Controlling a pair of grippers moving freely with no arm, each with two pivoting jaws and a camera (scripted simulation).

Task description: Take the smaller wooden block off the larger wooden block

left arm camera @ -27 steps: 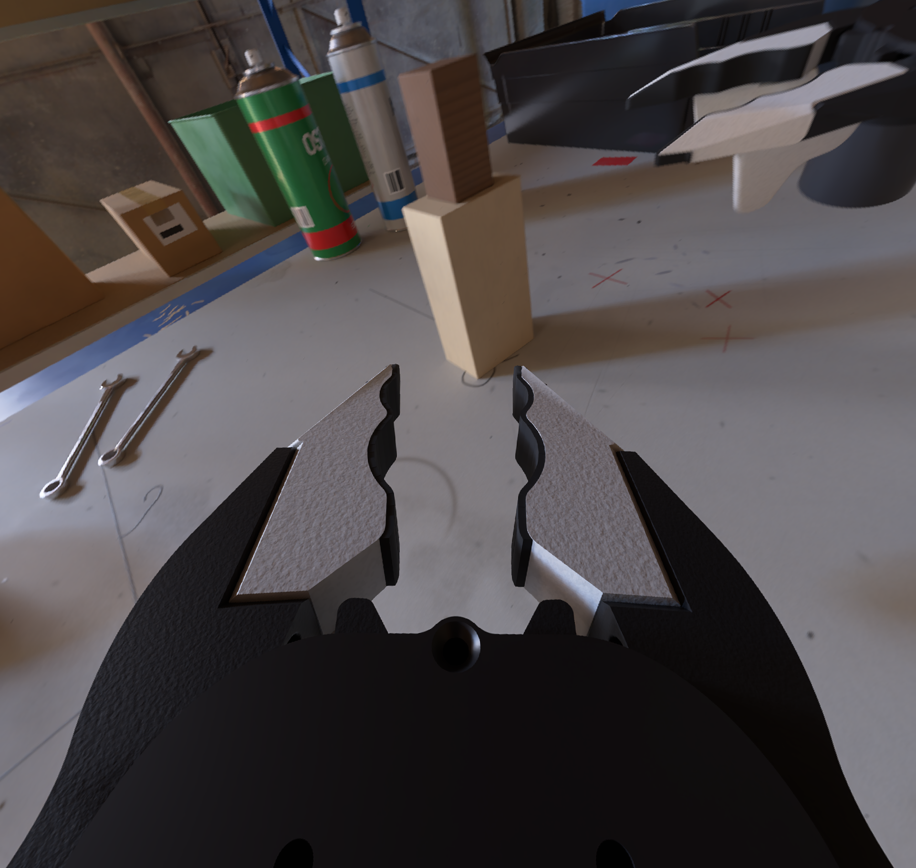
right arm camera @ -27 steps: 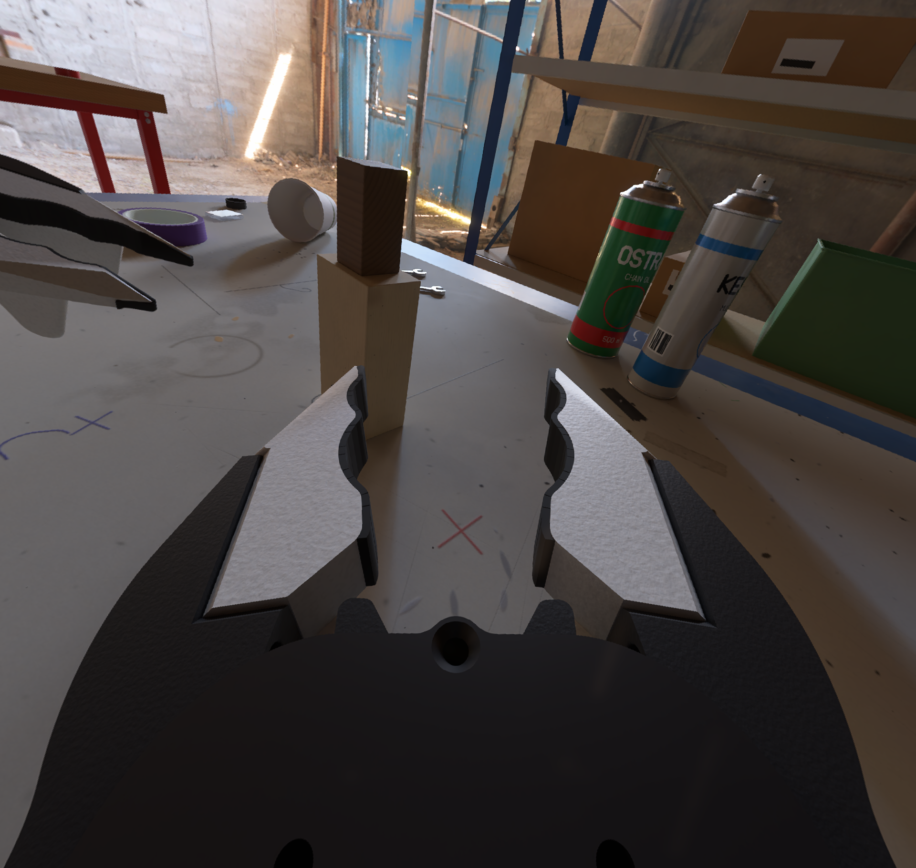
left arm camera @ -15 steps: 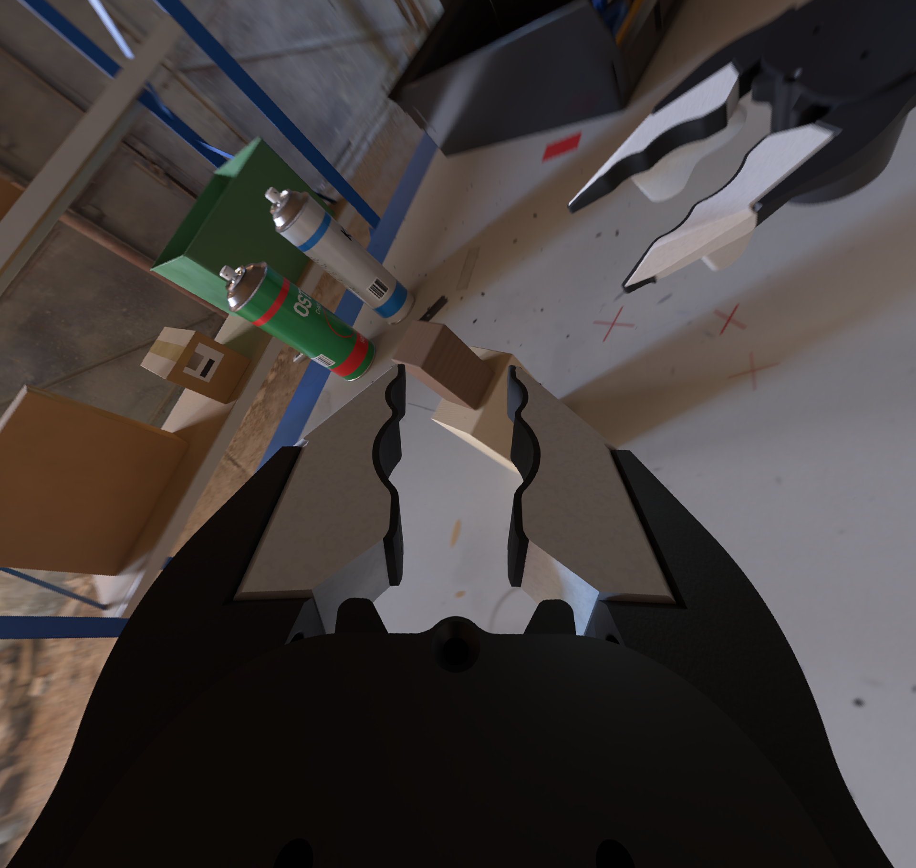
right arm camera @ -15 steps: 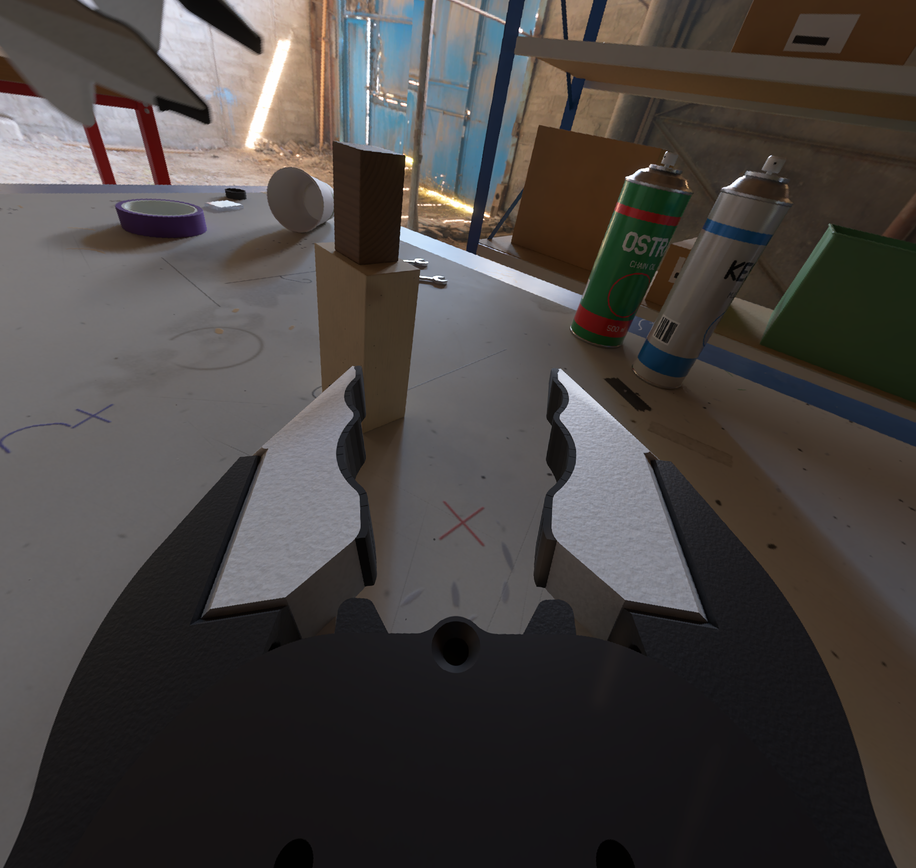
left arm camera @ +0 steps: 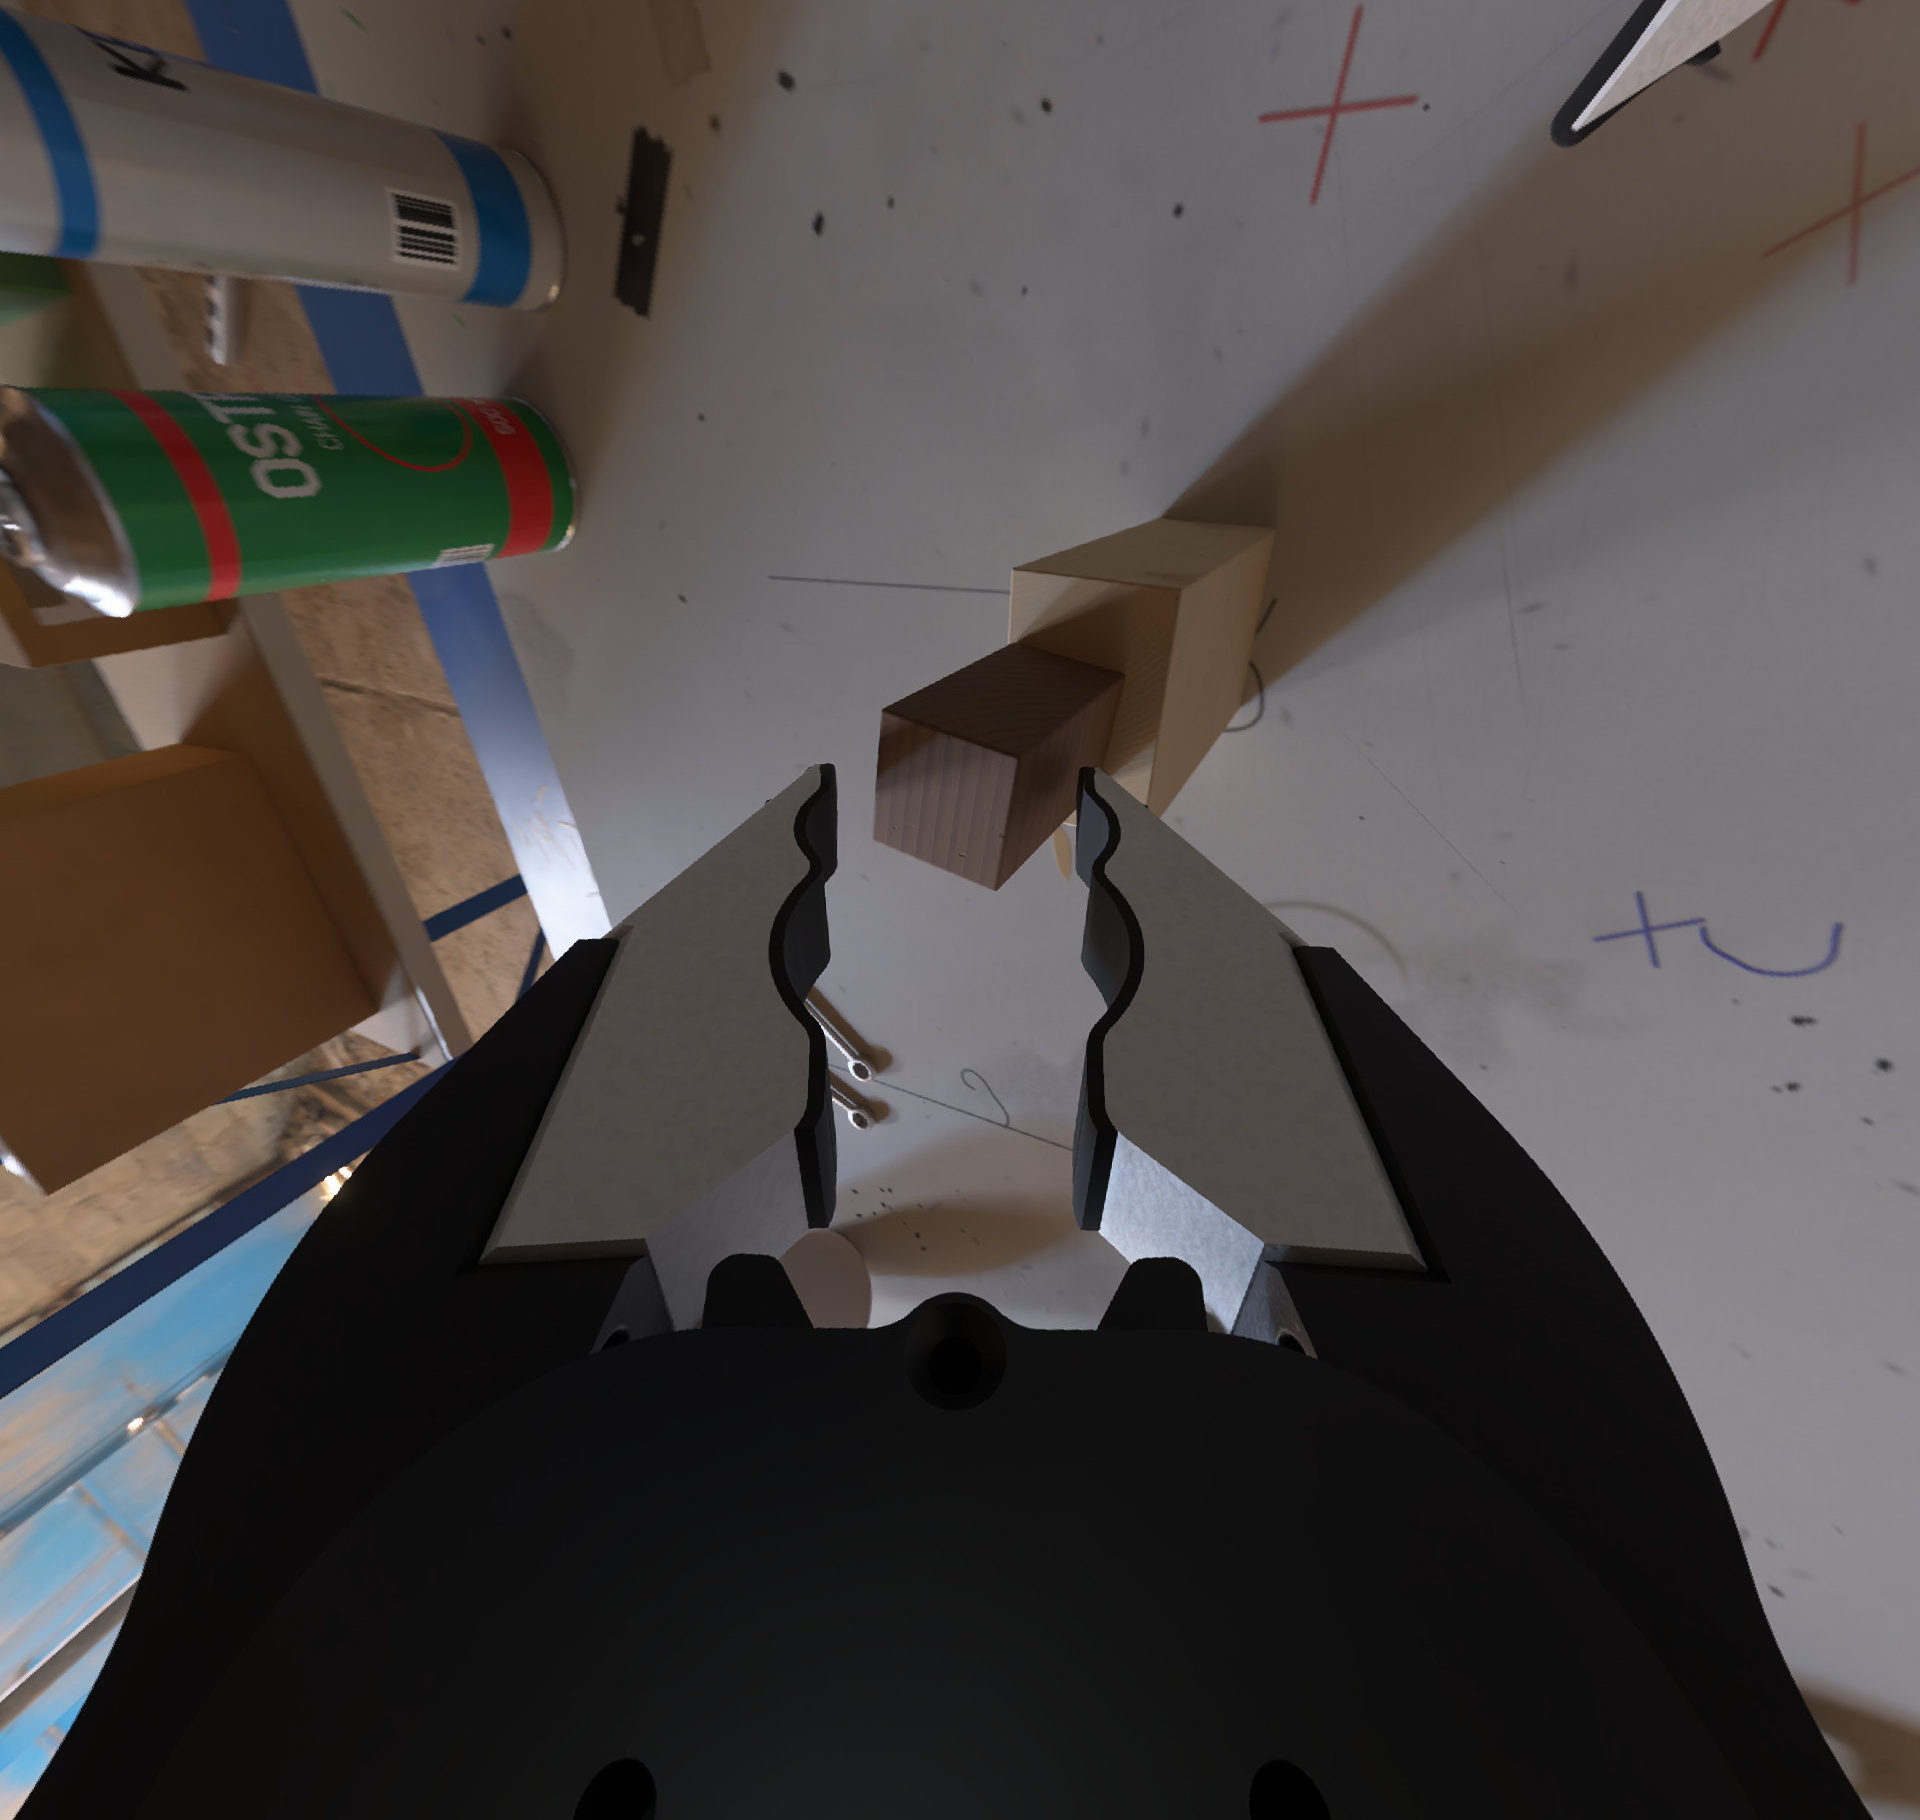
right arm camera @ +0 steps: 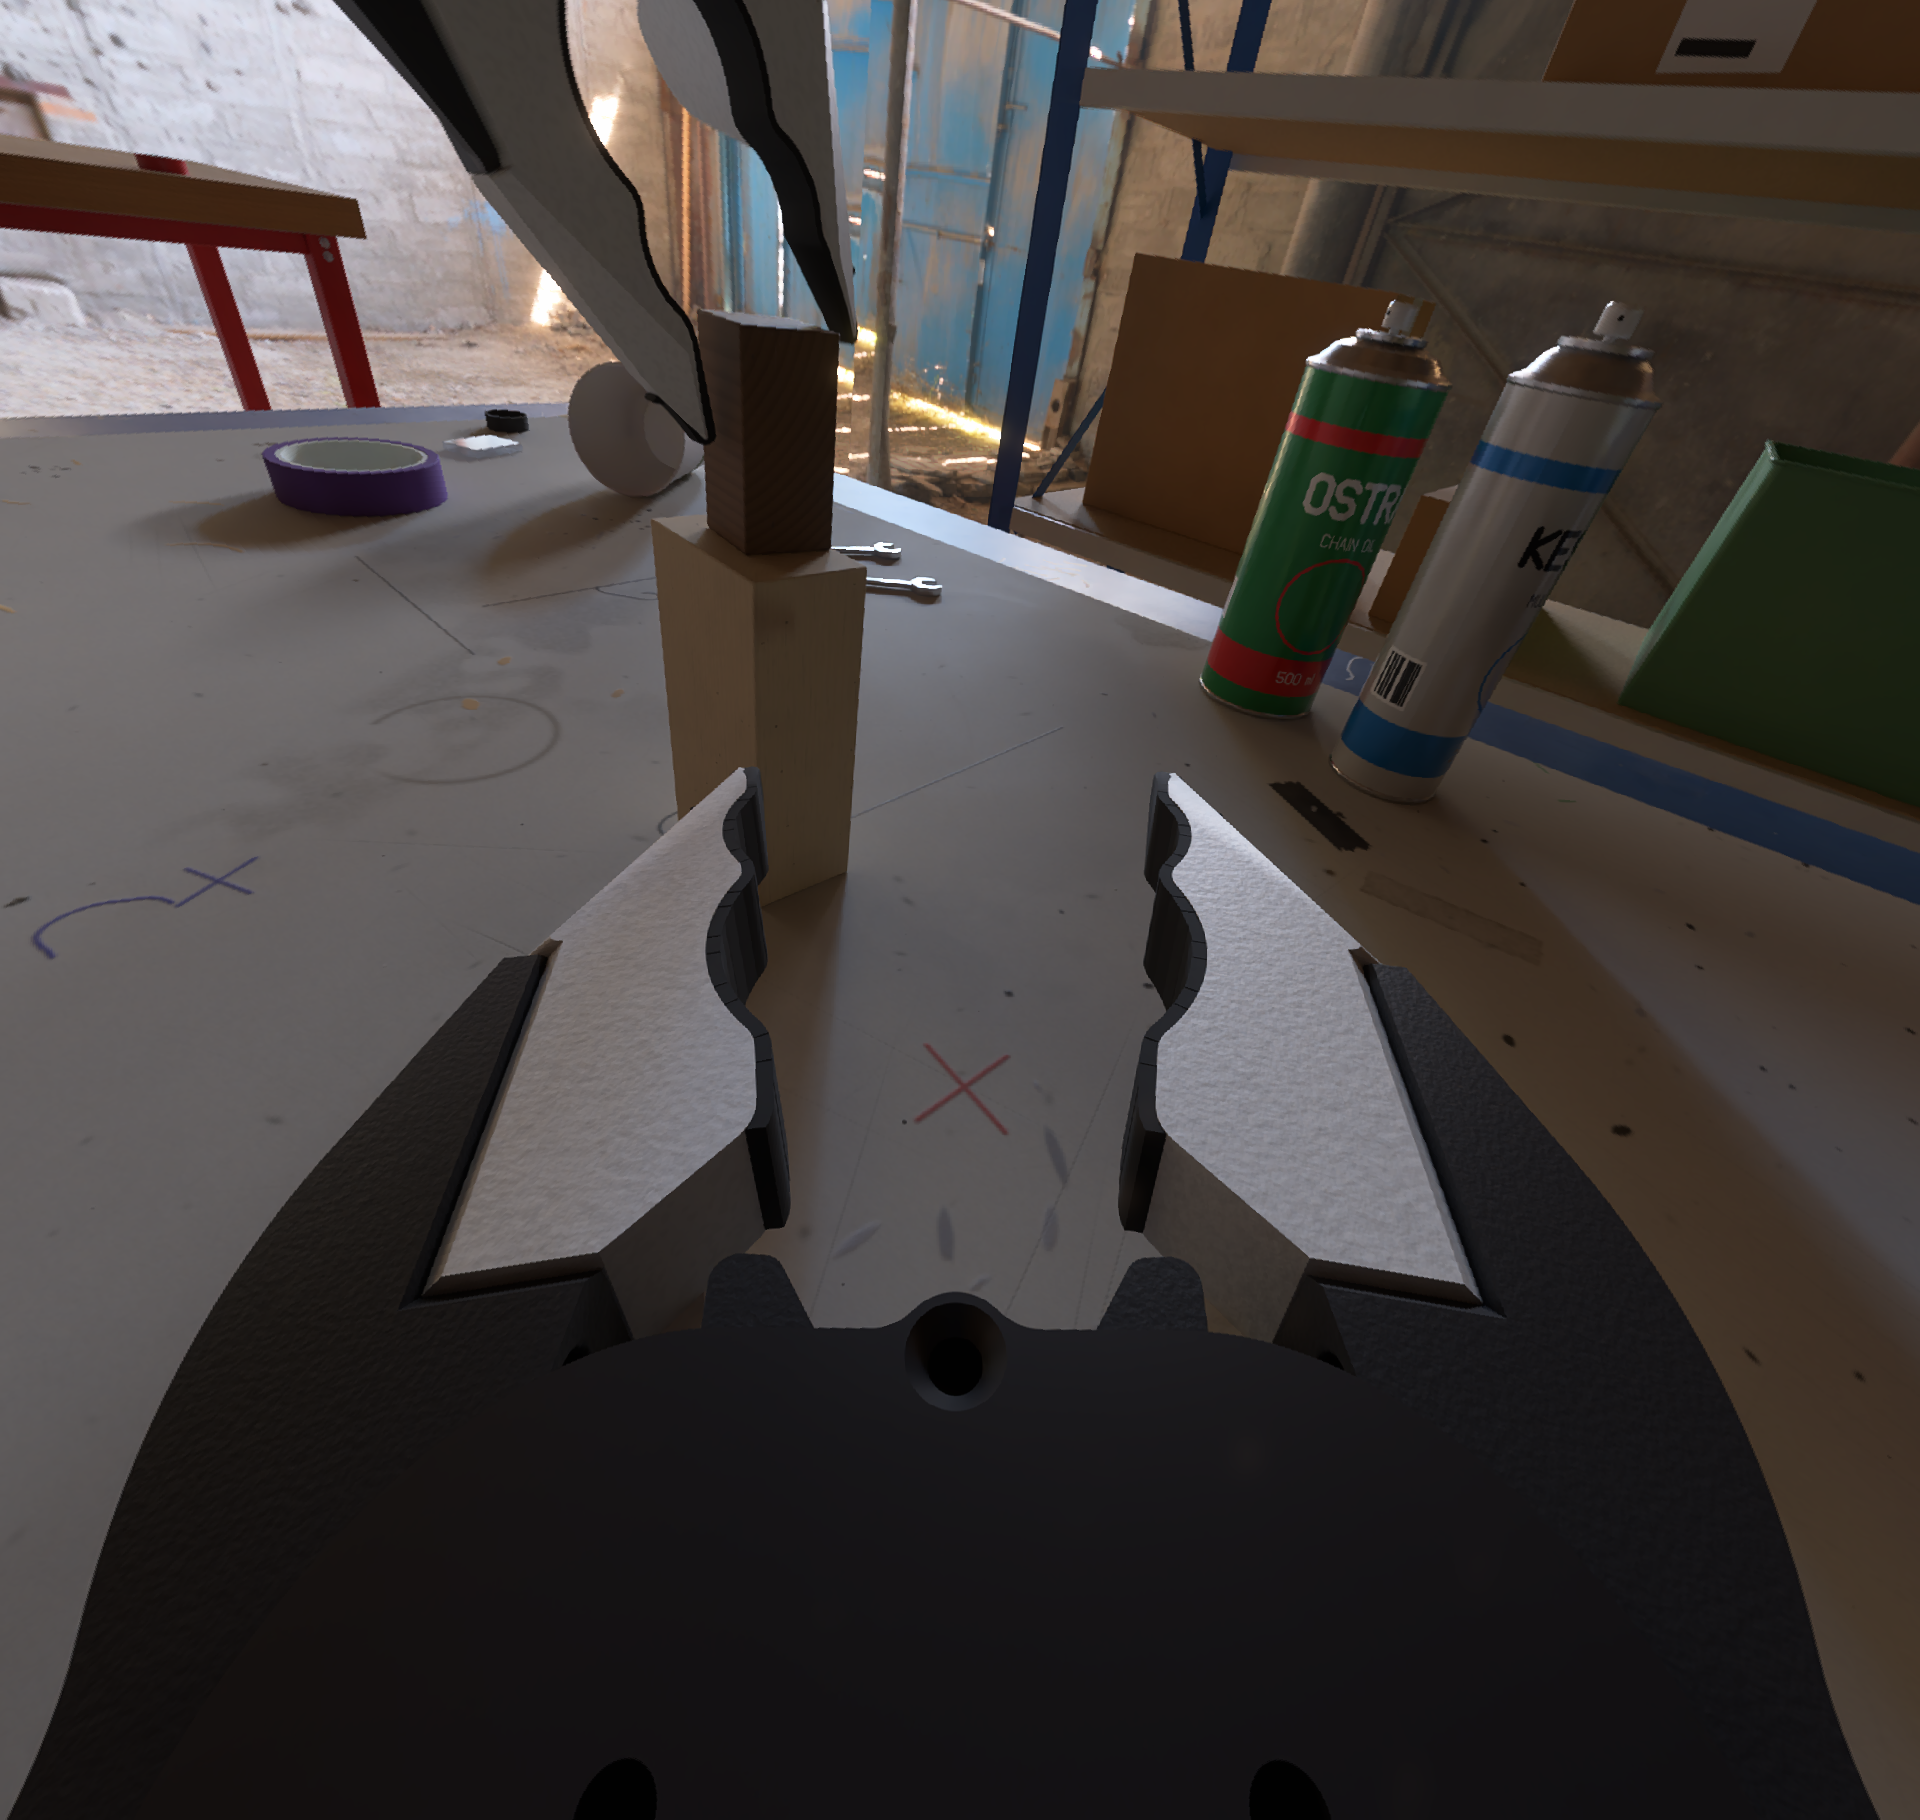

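A small dark wooden block stands upright on a taller pale wooden block on the table. My left gripper is open and points down from above, its fingertips on either side of the dark block's top. In the right wrist view the left gripper hangs over the dark block, one fingertip on each side of its upper part. My right gripper is open and empty, low over the table, just in front of the pale block's base.
A green spray can and a white-and-blue one stand at the table edge near a green box. Two wrenches, purple tape roll and a white cup lie beyond the blocks.
My left gripper has risen, tipped to point downward and come over the dark block, with its fingertips now flanking it. My right gripper has stayed nearly still.
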